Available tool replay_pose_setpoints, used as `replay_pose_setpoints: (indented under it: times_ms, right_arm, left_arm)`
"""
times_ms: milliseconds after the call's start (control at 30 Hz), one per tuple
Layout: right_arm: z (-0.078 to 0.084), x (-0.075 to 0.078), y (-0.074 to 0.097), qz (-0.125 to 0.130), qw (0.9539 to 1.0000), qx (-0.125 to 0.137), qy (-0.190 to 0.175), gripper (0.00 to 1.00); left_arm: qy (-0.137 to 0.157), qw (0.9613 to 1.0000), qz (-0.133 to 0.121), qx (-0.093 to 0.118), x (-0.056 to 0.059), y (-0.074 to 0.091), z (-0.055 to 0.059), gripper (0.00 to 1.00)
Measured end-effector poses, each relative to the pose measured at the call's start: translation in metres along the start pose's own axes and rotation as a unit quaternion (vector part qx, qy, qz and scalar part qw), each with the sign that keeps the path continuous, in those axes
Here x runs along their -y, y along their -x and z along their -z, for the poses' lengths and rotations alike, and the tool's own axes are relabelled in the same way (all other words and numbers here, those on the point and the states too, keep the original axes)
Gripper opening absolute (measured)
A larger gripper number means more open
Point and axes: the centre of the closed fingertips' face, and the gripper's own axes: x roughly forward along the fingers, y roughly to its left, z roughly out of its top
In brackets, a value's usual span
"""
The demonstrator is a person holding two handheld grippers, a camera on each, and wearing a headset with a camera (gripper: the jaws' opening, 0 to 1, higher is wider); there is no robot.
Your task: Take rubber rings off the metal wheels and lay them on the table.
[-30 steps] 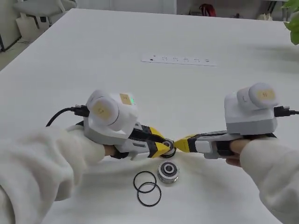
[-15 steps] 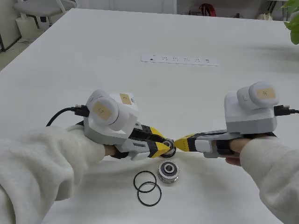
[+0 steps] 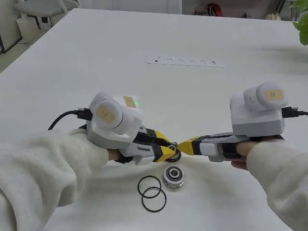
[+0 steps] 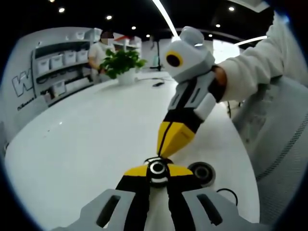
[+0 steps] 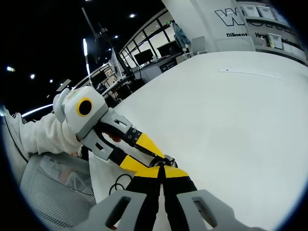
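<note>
My left gripper [image 3: 169, 152] is shut on a small metal wheel [image 3: 174, 155] held just above the white table; in the left gripper view the wheel [image 4: 157, 168] sits between my yellow tips. My right gripper [image 3: 183, 146] comes in from the right, its jaws closed together and pinching the black rubber ring at the wheel's rim [image 4: 163, 156]. In the right gripper view my closed tips [image 5: 162, 169] meet the left gripper [image 5: 153, 154]. A second metal wheel [image 3: 173, 176] lies on the table below them. Two loose rubber rings [image 3: 149, 185] [image 3: 154, 200] lie overlapping beside it.
A white power strip [image 3: 185, 61] lies on the table [image 3: 120, 57] farther back. A black cable [image 3: 62, 118] trails from the left gripper. A potted plant [image 4: 120, 61] stands at the far end, with shelves and chairs beyond the table.
My right gripper's tips have edged slightly up and in toward the held wheel. The left gripper, loose wheel and rings have stayed put.
</note>
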Motion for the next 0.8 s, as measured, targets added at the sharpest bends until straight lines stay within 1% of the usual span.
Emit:
replay_pose_setpoints:
  times_ms: [133, 267, 367, 400, 433, 467, 500, 533, 633, 800]
  right_arm:
    - [-0.001, -0.001, 0.0, 0.0, 1.0, 0.001, 0.002, 0.0]
    - [-0.001, 0.001, 0.001, 0.002, 1.0, 0.001, -0.004, 0.0]
    - [-0.001, -0.001, 0.0, -0.001, 1.0, 0.002, -0.002, 0.0]
    - [-0.005, -0.003, 0.0, -0.006, 0.9999, 0.01, -0.003, 0.0]
    - [-0.015, -0.005, 0.0, -0.011, 0.9992, 0.037, -0.007, 0.0]
    - [-0.017, -0.005, 0.003, -0.011, 0.999, 0.038, -0.018, 0.0]
    - [-0.016, -0.004, 0.004, -0.007, 0.9994, 0.03, -0.012, 0.0]
    - [-0.013, -0.001, 0.004, 0.002, 0.9997, 0.024, -0.003, 0.0]
    - [-0.01, 0.001, 0.003, 0.0, 0.9996, 0.024, -0.013, 0.0]
    - [-0.01, 0.001, 0.003, 0.001, 0.9996, 0.024, -0.013, 0.0]
  left_arm:
    - [0.0, 1.0, -0.001, 0.0, 0.0, 0.0, 0.0, 0.14]
    - [-0.002, 1.0, -0.004, 0.0, 0.0, -0.001, 0.0, 0.14]
    - [-0.002, 1.0, -0.005, -0.001, -0.001, -0.001, -0.001, 0.14]
    - [-0.002, 1.0, -0.005, -0.001, -0.001, -0.001, -0.001, 0.14]
    - [-0.002, 1.0, -0.005, -0.001, -0.001, -0.001, -0.001, 0.14]
    - [-0.001, 1.0, -0.006, -0.001, -0.001, -0.001, -0.001, 0.14]
    - [0.0, 1.0, -0.006, -0.002, -0.001, -0.001, -0.001, 0.14]
    - [0.001, 1.0, -0.006, -0.002, -0.001, -0.001, -0.001, 0.14]
    - [0.001, 1.0, -0.006, -0.004, -0.001, -0.002, -0.001, 0.14]
    - [0.001, 0.9999, -0.006, -0.008, -0.001, -0.002, -0.001, 0.14]
